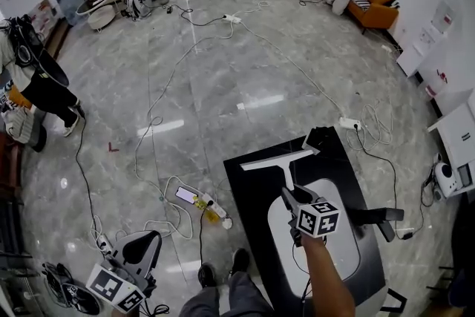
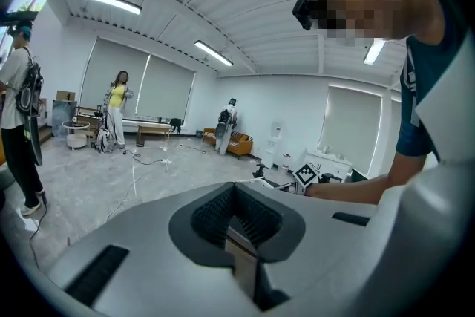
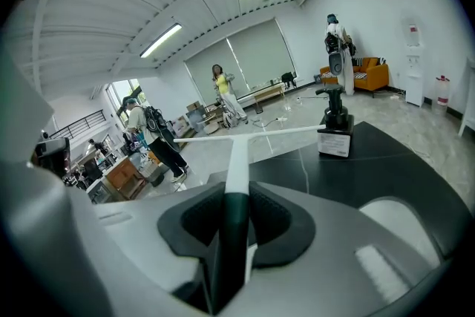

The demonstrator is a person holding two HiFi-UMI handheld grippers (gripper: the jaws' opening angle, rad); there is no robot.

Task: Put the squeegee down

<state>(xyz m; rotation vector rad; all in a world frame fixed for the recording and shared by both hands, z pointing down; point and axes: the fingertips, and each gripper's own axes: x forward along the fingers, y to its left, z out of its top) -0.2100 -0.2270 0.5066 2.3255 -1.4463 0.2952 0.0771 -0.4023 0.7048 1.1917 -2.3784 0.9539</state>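
My right gripper (image 1: 288, 194) is shut on the dark handle of a squeegee (image 1: 276, 159), whose white T-shaped blade points away from me above the black table (image 1: 249, 189). In the right gripper view the squeegee (image 3: 236, 152) runs straight out from between the pads of that gripper (image 3: 236, 213), the blade lying crosswise and clear of the table top. My left gripper (image 1: 141, 249) hangs low at my left side over the floor, off the table. Seen through its own view, the left gripper (image 2: 236, 223) is shut with nothing in it.
A black bottle with a white label (image 1: 320, 139) stands at the table's far edge, just past the blade. A white oval mat (image 1: 338, 252) lies on the table under my right arm. Cables and power strips (image 1: 194, 198) litter the marble floor. A person (image 1: 37, 89) stands far left.
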